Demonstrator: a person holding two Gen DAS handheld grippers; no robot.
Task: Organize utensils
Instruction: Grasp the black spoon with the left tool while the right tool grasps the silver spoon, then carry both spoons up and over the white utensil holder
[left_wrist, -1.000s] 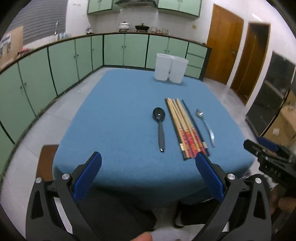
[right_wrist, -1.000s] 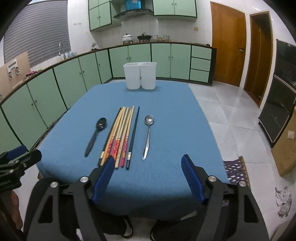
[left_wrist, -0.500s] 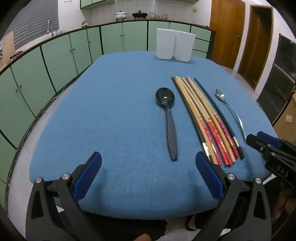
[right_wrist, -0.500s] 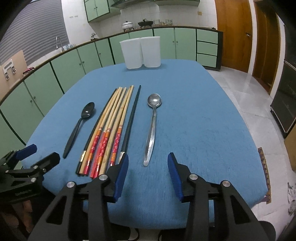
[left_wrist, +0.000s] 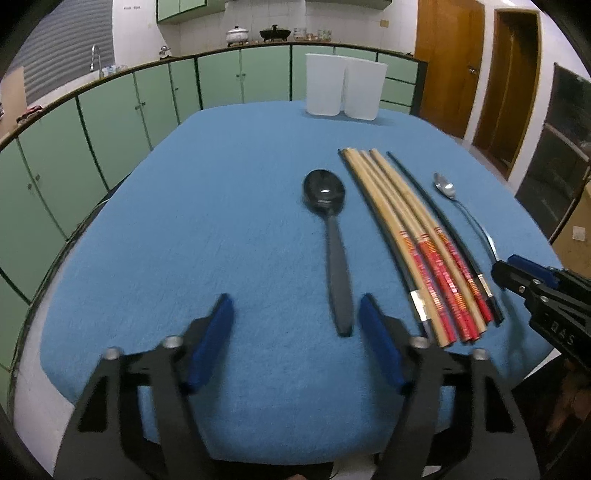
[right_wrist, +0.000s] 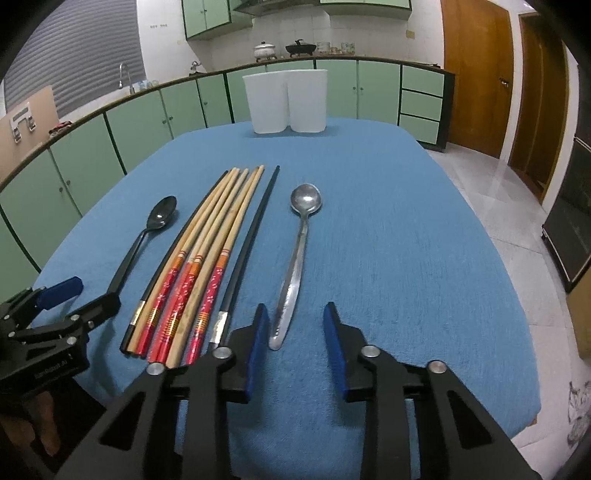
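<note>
A black spoon (left_wrist: 334, 240) (right_wrist: 146, 236), a bundle of wooden and black chopsticks (left_wrist: 417, 243) (right_wrist: 207, 254) and a steel spoon (right_wrist: 299, 258) (left_wrist: 461, 210) lie side by side on the blue table (left_wrist: 203, 221) (right_wrist: 399, 229). My left gripper (left_wrist: 295, 321) is open and empty just before the black spoon's handle end, which lies near its right finger. My right gripper (right_wrist: 293, 325) is open and empty, its fingers either side of the steel spoon's handle end.
Two white containers (left_wrist: 345, 90) (right_wrist: 286, 101) stand together at the table's far edge. Green cabinets (left_wrist: 110, 118) run along the left and back. Wooden doors (right_wrist: 476, 74) are at the right. The left gripper shows at the right wrist view's left edge (right_wrist: 59, 306).
Both grippers have moved forward and down over the table's near edge toward the utensils. Both have narrowed their opening, the left around the black spoon's handle end, the right around the steel spoon's.
</note>
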